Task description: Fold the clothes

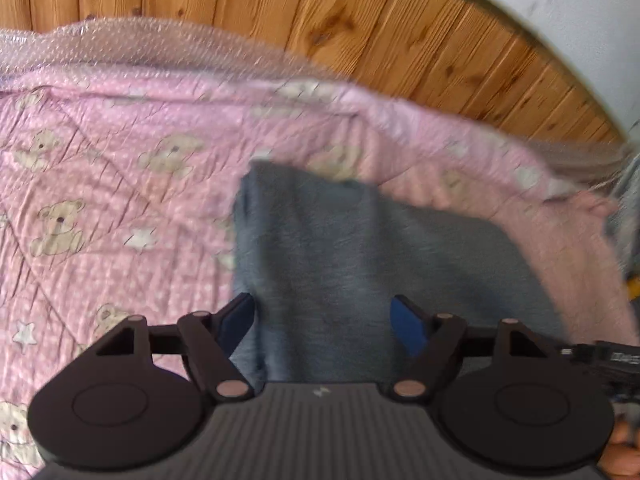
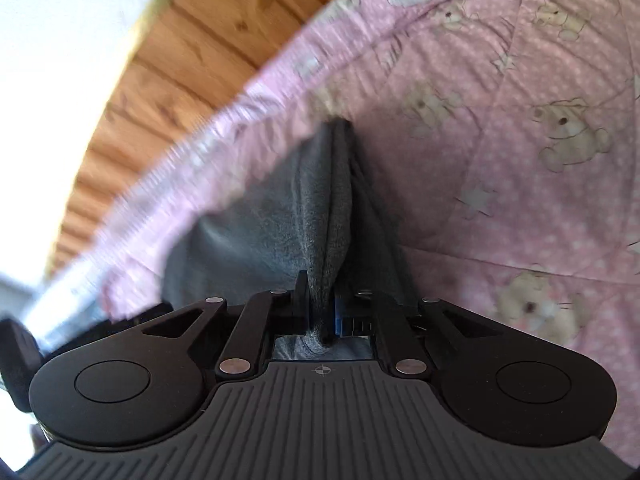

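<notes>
A grey knit garment (image 1: 340,248) lies on a pink bedspread with teddy bears (image 1: 120,184). In the left wrist view my left gripper (image 1: 322,320) hovers over the garment's near part with its jaws wide apart and nothing pinched; the blue-padded fingers (image 1: 408,324) straddle the cloth. In the right wrist view my right gripper (image 2: 318,312) is shut on a bunched fold of the grey garment (image 2: 316,216), which rises in a ridge away from the jaws toward the bedspread's edge (image 2: 248,120).
Bubble wrap (image 1: 120,40) covers the bed's far edge. Beyond it is a wooden plank floor (image 1: 360,28) and a white wall (image 1: 580,20). A pale pink cloth (image 1: 560,248) lies to the right of the grey garment. A person's fingers (image 1: 624,444) show at the lower right.
</notes>
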`<state>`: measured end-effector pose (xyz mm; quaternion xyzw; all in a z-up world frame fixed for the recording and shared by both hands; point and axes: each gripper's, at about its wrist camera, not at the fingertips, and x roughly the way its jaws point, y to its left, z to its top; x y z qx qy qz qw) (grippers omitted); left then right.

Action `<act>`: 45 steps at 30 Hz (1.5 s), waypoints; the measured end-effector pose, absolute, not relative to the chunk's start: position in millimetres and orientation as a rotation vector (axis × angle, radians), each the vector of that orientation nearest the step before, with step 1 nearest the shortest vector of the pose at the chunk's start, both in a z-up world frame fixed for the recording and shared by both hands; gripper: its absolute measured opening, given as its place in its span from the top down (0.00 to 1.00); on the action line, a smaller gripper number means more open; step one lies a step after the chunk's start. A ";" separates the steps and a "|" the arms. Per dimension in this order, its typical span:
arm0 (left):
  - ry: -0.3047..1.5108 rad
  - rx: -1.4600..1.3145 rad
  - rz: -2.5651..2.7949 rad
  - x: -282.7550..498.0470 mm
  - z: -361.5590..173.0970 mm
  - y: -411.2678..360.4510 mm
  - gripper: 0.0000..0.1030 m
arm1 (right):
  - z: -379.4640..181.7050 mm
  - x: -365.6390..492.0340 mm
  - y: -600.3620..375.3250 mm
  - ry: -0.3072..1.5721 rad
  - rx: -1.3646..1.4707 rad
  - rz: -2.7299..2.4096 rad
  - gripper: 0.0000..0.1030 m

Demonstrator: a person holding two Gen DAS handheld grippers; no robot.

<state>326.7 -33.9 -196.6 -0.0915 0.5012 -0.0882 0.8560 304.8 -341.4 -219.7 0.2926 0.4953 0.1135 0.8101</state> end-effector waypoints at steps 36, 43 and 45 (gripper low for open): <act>1.013 -0.336 -0.127 435.0 -219.0 -7.3 0.76 | -181.1 412.7 -294.6 0.879 0.068 0.389 0.91; 0.903 -0.351 -0.138 380.2 -173.9 23.3 0.76 | -183.7 386.3 -322.2 0.889 0.085 0.249 0.79; 0.907 -0.344 -0.270 349.8 -165.9 8.0 0.73 | -173.2 365.5 -315.8 0.857 0.106 0.322 0.79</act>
